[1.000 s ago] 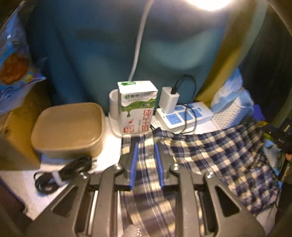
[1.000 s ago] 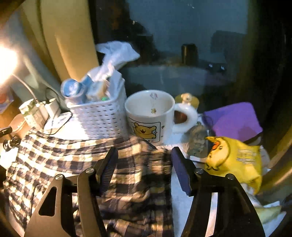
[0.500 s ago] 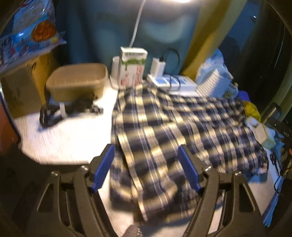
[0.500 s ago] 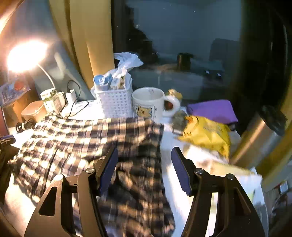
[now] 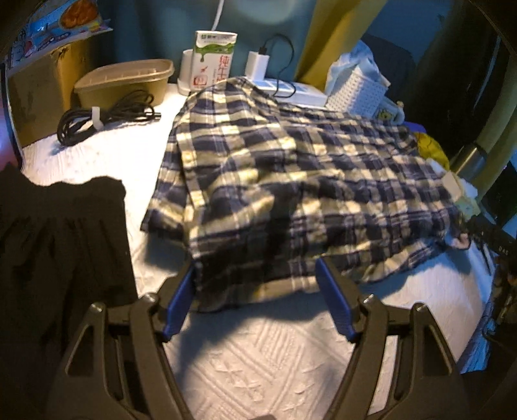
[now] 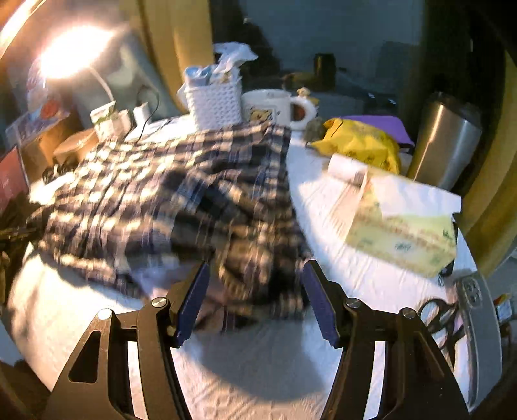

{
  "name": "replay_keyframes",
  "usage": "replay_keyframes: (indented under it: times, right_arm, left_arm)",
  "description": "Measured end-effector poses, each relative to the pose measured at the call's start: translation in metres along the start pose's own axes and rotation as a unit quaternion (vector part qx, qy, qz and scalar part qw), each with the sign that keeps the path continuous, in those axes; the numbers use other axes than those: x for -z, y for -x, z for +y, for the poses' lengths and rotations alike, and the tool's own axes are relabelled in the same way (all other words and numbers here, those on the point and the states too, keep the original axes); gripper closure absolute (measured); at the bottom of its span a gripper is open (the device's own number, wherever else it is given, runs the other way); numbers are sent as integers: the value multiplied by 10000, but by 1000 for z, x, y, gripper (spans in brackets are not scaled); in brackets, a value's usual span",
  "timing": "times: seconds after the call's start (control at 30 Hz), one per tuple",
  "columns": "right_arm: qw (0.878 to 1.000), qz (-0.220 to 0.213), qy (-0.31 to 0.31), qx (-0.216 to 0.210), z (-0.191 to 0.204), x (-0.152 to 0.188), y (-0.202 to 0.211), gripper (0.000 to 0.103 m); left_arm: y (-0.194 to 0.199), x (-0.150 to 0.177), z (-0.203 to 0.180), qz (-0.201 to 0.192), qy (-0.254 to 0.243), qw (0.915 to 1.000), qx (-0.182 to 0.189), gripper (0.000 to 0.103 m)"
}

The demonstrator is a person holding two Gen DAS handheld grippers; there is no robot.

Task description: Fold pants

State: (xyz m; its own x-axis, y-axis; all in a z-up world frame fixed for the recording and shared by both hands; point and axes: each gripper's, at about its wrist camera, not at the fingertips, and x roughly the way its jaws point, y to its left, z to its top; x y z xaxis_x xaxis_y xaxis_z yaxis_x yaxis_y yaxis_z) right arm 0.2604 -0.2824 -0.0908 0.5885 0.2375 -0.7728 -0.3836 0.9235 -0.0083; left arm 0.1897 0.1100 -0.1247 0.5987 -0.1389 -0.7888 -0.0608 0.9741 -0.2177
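Plaid pants (image 5: 290, 181) lie folded over in a rumpled heap across the middle of the white quilted table cover (image 5: 258, 362), far edge reaching the items along the back edge. Left gripper (image 5: 257, 295) released, jaws spread wide, nothing between them, hovering just short of the pants' near hem. Right gripper (image 6: 255, 297) likewise spread and empty, tips at the near edge of the pants (image 6: 181, 190); that view is motion-blurred.

Readable writing: milk carton (image 5: 213, 59) at the back edge, green-and-white with red Chinese characters 纯牛奶. Snack bag (image 5: 55, 29) top left has print, too blurred to read.

Left view only: tan plastic container (image 5: 124, 80) at back left, bundled black cable (image 5: 106, 116) in front of it, white charger (image 5: 257, 63) plugged into a power strip (image 5: 297, 92), black cloth (image 5: 61, 245) at the left edge.

Right view only: lit lamp (image 6: 69, 51), cartoon mug (image 6: 274, 105), yellow bag (image 6: 358, 143), steel tumbler (image 6: 447, 139), tissue pack (image 6: 404, 223) at the right edge, scissors (image 6: 442, 316) near the right corner. White woven basket (image 6: 215, 101) shows in both views, touching the pants' far edge.

Both grippers point forward and down over the near part of the table.
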Motion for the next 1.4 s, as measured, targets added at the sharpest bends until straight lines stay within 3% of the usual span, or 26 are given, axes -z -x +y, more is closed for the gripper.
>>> replay_keyframes:
  times: [0.1, 0.2, 0.23, 0.3, 0.37, 0.43, 0.87, 1.0, 1.17, 1.4]
  right_arm:
    - [9999, 117, -126, -9, -7, 5, -10, 39]
    - [9996, 87, -193, -171, -9, 7, -15, 40]
    - [9995, 70, -177, -238, -9, 7, -18, 41]
    - [9995, 128, -159, -244, -7, 8, -26, 54]
    - [9997, 98, -117, -203, -7, 9, -28, 72]
    - [9996, 36, -141, -246, -8, 8, -26, 75]
    - [9939, -1033, 345, 147, -6, -30, 56, 77]
    - [9922, -1133, 440, 268, -10, -30, 74, 77]
    - [9934, -987, 479, 327, -14, -13, 83, 77]
    - [9973, -500, 461, 263, -14, 27, 66, 77]
  left_arm:
    - [-6, 3, -1, -4, -56, 10000, -71, 30]
    - [-4, 4, -3, -204, -129, 9996, 134, 32]
    - [-4, 5, -4, -226, -157, 9994, 201, 37]
    - [-7, 5, -5, -151, -181, 9996, 141, 64]
    - [-7, 6, -6, -151, -189, 9996, 112, 79]
    - [-2, 7, -7, -212, -205, 9995, 80, 89]
    - [110, -1, -24, -1189, -272, 9908, 594, 92]
    - [140, 7, -27, -1252, -325, 9890, 715, 92]
    - [155, 35, -25, -1038, -348, 9919, 643, 92]
    - [128, 91, -23, -261, -117, 9976, 632, 92]
